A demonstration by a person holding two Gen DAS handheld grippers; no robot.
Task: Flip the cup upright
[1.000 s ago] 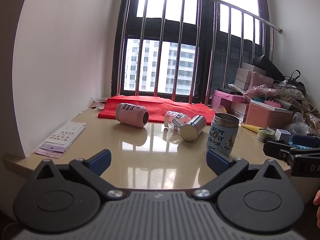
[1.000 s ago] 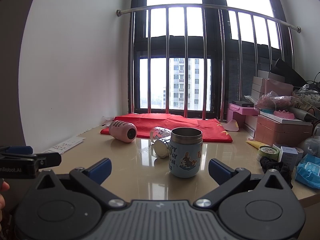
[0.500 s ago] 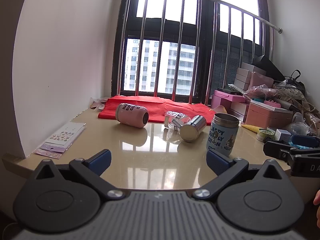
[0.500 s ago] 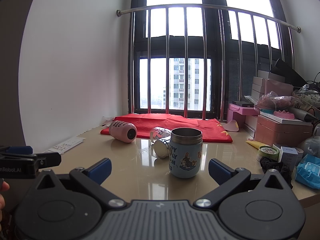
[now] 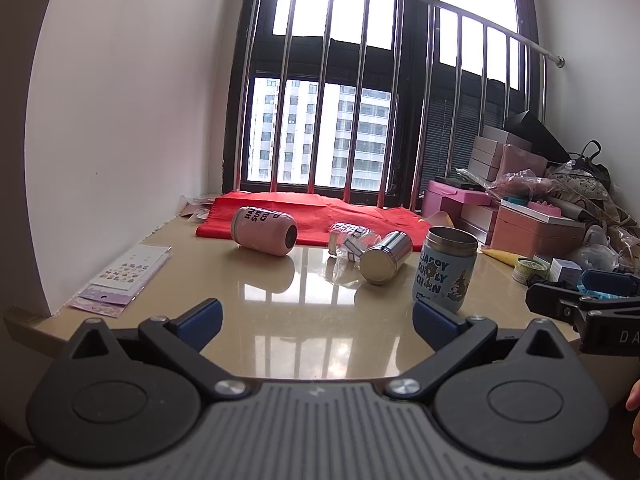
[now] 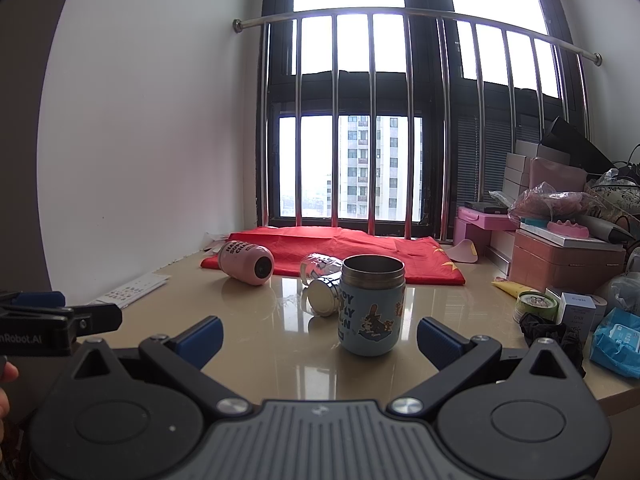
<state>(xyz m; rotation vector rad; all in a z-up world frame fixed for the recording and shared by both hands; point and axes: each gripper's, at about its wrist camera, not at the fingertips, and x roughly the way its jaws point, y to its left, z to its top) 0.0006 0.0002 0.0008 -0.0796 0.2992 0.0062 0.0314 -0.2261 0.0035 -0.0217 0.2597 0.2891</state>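
Note:
A blue printed cup (image 5: 446, 268) (image 6: 371, 306) stands upright on the beige table. A pink cup (image 5: 264, 231) (image 6: 246, 263), a steel cup (image 5: 385, 257) (image 6: 322, 295) and a clear glass (image 5: 350, 238) (image 6: 320, 266) lie on their sides behind it. My left gripper (image 5: 318, 322) is open and empty at the table's near edge. My right gripper (image 6: 320, 334) is open and empty, just in front of the blue cup. Each gripper shows at the side of the other's view.
A red cloth (image 6: 340, 250) lies by the barred window. Sticker sheets (image 5: 124, 276) lie at the left by the wall. Pink boxes (image 6: 564, 260), a tape roll (image 6: 536, 306), a small white box and a blue packet (image 6: 616, 338) crowd the right side.

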